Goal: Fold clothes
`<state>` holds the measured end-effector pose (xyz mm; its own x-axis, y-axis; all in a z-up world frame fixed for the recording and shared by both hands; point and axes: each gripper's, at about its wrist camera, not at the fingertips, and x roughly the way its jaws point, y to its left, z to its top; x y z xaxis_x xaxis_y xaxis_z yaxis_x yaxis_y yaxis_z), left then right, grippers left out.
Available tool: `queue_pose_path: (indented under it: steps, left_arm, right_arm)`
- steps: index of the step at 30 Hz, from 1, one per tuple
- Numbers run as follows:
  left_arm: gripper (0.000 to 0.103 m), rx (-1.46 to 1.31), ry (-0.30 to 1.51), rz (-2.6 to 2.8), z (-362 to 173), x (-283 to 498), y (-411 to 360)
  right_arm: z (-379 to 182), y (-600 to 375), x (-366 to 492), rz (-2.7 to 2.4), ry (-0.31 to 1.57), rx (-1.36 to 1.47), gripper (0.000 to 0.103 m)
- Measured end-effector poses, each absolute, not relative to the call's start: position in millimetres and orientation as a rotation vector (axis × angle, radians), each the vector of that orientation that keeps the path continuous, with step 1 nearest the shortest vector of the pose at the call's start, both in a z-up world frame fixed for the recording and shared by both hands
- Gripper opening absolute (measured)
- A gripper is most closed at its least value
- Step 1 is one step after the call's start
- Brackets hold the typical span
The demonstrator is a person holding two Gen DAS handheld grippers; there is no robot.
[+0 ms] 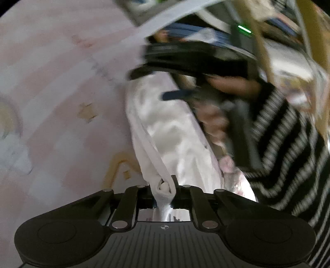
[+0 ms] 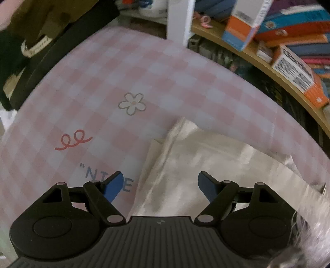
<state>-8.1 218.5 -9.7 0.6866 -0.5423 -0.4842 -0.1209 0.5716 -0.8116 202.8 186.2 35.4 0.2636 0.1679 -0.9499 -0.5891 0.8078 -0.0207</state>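
In the left wrist view, my left gripper [image 1: 164, 188] is shut on a bunched edge of a white garment [image 1: 175, 132], which hangs stretched away from it above the pink checked bed sheet [image 1: 61, 92]. The right gripper [image 1: 185, 90] shows there too, blurred, beside the garment's far end, held by a hand in a black-and-white striped sleeve [image 1: 288, 154]. In the right wrist view, my right gripper [image 2: 160, 185] is open and empty, its blue pads [image 2: 114, 186] spread above the white garment [image 2: 196, 165] lying flat on the sheet [image 2: 123, 72].
A wooden shelf [image 2: 257, 59] with boxes and folded items runs along the bed's far right side. A white post [image 2: 177, 18] stands at the back. Dark clothing [image 2: 31, 41] lies past the bed's left edge. The sheet carries a flower and lettering prints.
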Motion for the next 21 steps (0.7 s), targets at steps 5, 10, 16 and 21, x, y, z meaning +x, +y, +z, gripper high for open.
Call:
queue_pose_path:
  steps: [5,10,16,21]
  left_arm:
    - [0.010,-0.869,0.765,-0.340,2.7,-6.3,208.0]
    - [0.009,-0.820,0.747,-0.374,9.3,-4.3,201.9]
    - [0.009,-0.771,0.726,-0.414,17.0,-2.0,195.7]
    - [0.009,-0.689,0.707,-0.491,32.5,1.3,182.7]
  right_arm:
    - [27.2,202.7,195.1,0.501,1.206,-0.555,0.076]
    - [21.1,208.1,188.3,0.492,1.211,-0.650,0.060]
    - [22.5,198.0,188.5,0.510,1.248,-0.648,0.011]
    - [59.0,156.7,195.1,0.548,1.203,-0.550,0.008]
